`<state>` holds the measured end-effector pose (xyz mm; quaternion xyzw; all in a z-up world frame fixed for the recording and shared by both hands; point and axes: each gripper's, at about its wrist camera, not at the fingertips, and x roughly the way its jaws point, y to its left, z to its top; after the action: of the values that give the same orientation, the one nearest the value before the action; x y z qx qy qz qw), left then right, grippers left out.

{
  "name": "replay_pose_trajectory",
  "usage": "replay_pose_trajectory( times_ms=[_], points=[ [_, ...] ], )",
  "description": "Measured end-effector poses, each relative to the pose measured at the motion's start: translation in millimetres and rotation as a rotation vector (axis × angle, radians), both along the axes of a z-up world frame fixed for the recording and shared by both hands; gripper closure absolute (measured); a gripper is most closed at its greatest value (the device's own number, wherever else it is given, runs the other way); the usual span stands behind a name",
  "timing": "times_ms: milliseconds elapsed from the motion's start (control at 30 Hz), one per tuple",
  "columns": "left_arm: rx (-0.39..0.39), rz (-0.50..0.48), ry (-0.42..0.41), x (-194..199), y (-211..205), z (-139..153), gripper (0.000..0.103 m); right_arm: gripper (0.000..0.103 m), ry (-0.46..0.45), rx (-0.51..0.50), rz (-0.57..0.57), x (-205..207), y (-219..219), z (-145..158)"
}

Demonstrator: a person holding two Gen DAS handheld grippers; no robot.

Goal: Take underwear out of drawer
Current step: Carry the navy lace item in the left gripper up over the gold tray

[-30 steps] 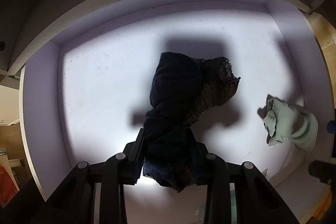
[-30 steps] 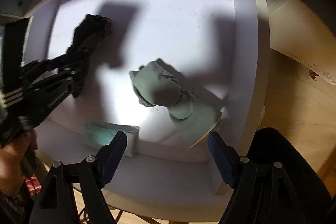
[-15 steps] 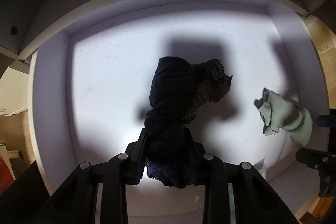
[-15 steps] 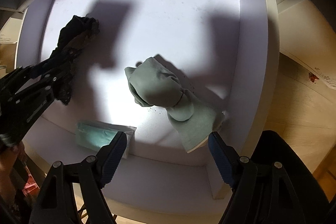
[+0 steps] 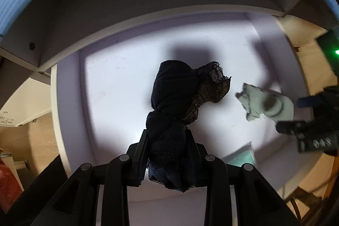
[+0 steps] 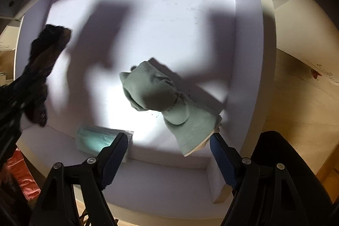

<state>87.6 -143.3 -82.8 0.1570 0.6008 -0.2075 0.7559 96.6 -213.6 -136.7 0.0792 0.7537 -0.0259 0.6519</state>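
The bunched black lace-trimmed underwear [image 5: 169, 120], clamped in the left gripper's [image 5: 167, 154] jaws, has risen clear of the white drawer [image 5: 70, 115] floor, while the right gripper [image 6: 169, 151], jaws wide, hovers over the sage-green underwear [image 6: 161, 96] beyond, still to fetch.

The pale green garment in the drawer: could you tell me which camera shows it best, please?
The right wrist view: the pale green garment lies sharp and whole, central on the drawer floor. The left wrist view shows it small and blurred at the right edge.
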Motion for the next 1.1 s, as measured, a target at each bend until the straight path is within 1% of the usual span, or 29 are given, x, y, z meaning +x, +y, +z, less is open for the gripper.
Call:
replay_pose_trajectory(
  times_ms=[33,267,400,500,633,667,700,733,800,867,933,1000,1067,1100],
  points=[
    [-0.006,-0.007,-0.002,-1,3,-2,0.072,0.023,0.001,-0.003,-0.002,0,-1,0],
    [-0.057,-0.059,-0.057,-15,6,43,0.072,0.023,0.006,-0.007,-0.001,0,-3,-3],
    [-0.107,-0.086,-0.099,-19,10,66,0.072,0.023,-0.004,0.005,-0.002,3,-6,-2],
    [-0.142,-0.105,-0.141,-22,12,100,0.072,0.023,-0.010,0.008,-0.005,2,-4,-1],
    [-0.215,-0.115,-0.204,-21,14,149,0.073,0.023,-0.016,0.013,-0.012,-2,-3,-2],
    [-0.230,-0.117,-0.218,-19,14,157,0.073,0.023,-0.018,0.013,-0.011,-2,-3,-1],
    [-0.245,-0.120,-0.231,-18,13,165,0.078,0.023,-0.020,0.015,-0.011,-1,-2,-2],
    [-0.262,-0.124,-0.247,-16,13,177,0.079,0.023,-0.022,0.018,-0.010,0,-1,-1],
    [-0.295,-0.128,-0.279,-11,12,200,0.079,0.023,-0.023,0.021,-0.010,0,1,0],
    [-0.300,-0.136,-0.305,-6,9,213,0.079,0.023,-0.024,0.021,-0.007,0,2,0],
    [-0.275,-0.144,-0.331,0,5,216,0.079,0.023,-0.024,0.023,-0.007,-3,1,-3],
    [-0.280,-0.152,-0.290,5,5,213,0.079,0.023,-0.027,0.026,-0.013,-4,0,-3],
    [-0.265,-0.141,-0.252,5,4,194,0.078,0.023,-0.030,0.028,-0.020,-5,-2,-2],
    [-0.260,-0.138,-0.223,4,3,181,0.075,0.023,-0.031,0.028,-0.024,-3,-3,2]
  ],
)
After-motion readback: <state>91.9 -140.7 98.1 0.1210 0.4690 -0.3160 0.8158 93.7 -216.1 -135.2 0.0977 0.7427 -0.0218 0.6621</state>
